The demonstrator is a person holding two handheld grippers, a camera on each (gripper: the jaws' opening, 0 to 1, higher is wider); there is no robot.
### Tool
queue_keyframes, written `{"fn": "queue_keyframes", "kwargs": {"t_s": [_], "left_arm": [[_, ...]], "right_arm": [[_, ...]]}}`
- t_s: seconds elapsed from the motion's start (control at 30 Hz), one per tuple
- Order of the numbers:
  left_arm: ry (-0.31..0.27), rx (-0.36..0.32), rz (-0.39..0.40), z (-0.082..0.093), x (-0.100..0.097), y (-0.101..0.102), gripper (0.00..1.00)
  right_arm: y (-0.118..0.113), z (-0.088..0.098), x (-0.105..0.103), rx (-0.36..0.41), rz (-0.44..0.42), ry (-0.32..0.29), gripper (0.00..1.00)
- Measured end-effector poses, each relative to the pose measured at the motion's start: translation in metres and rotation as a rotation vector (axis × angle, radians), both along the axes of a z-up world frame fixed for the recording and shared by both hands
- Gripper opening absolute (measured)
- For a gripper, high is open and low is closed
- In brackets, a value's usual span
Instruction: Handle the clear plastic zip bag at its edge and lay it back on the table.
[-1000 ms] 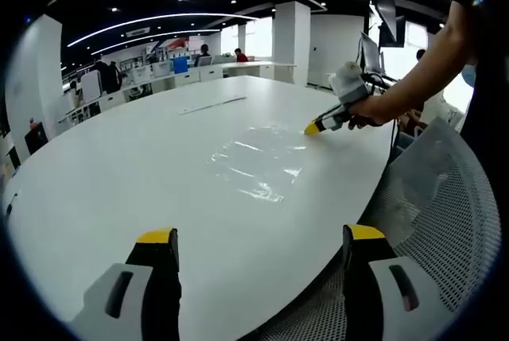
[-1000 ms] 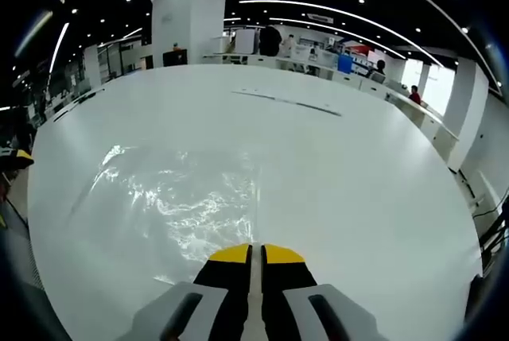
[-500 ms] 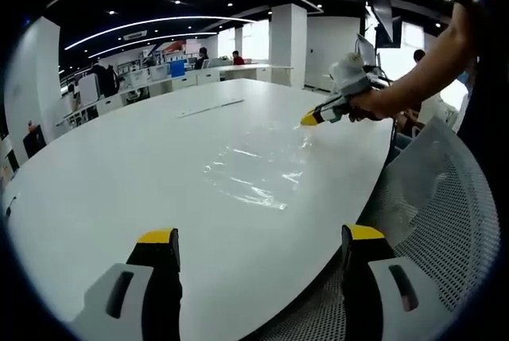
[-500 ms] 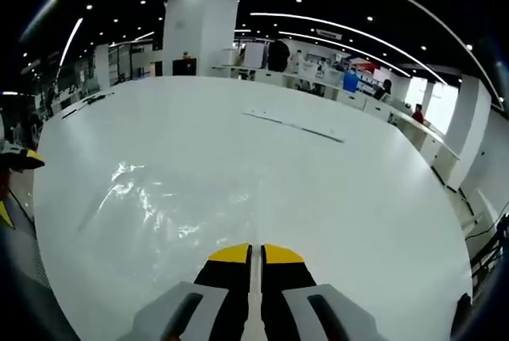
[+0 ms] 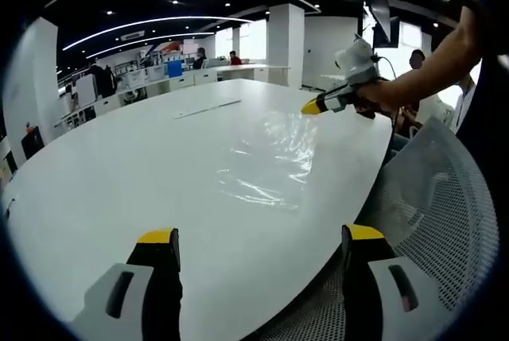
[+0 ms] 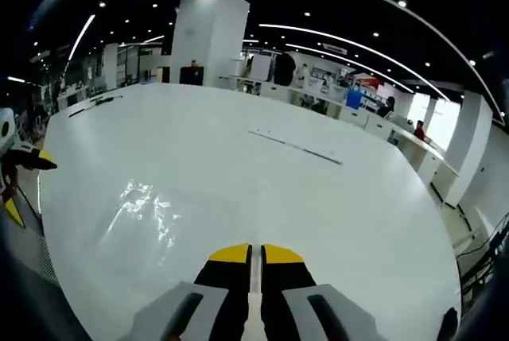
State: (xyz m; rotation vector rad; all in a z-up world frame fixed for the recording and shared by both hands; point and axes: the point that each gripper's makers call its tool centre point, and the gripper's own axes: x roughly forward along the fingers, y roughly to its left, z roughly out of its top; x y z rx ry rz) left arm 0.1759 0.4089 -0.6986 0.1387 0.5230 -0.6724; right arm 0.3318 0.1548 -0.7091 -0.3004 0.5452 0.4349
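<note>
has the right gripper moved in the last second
Yes. In the left gripper view the right gripper has risen off the table, lifting the zip bag's edge.

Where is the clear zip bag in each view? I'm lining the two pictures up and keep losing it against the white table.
Left gripper view: the clear zip bag lies right of centre on the white table, below the right tongs, which are shut on its far edge.
Right gripper view: it is a glossy patch left of centre.
Shared landmark: the thin dark strip on the table.

One zip bag (image 5: 266, 168), one table (image 5: 119, 174).
</note>
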Motion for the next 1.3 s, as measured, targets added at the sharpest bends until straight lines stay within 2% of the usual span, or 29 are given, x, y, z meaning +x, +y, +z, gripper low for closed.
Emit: {"fn": "queue_keyframes", "kwargs": {"t_s": [0.23,0.43,0.6,0.7,1.03,1.3], "left_arm": [[0.0,0.002,-0.008,0.005,0.005,0.002,0.81],[-0.015,-0.012,-0.027,0.019,0.016,-0.002,0.8],[-0.022,-0.014,-0.074,0.035,0.028,-0.01,0.75],[-0.057,-0.008,-0.108,0.046,0.035,-0.014,0.7],[-0.096,0.004,-0.185,0.074,0.061,-0.025,0.7],[-0.124,0.059,-0.276,0.088,0.077,-0.036,0.7]], "right_arm": [[0.006,0.014,0.002,-0.007,0.037,-0.035,0.0],[0.01,0.032,0.003,-0.008,0.061,-0.068,0.0],[0.016,0.041,0.001,-0.009,0.083,-0.088,0.0],[0.021,0.044,0.0,-0.018,0.105,-0.099,0.0],[0.037,0.057,-0.008,-0.041,0.174,-0.129,0.0],[0.049,0.069,-0.015,-0.076,0.238,-0.164,0.0]]}}
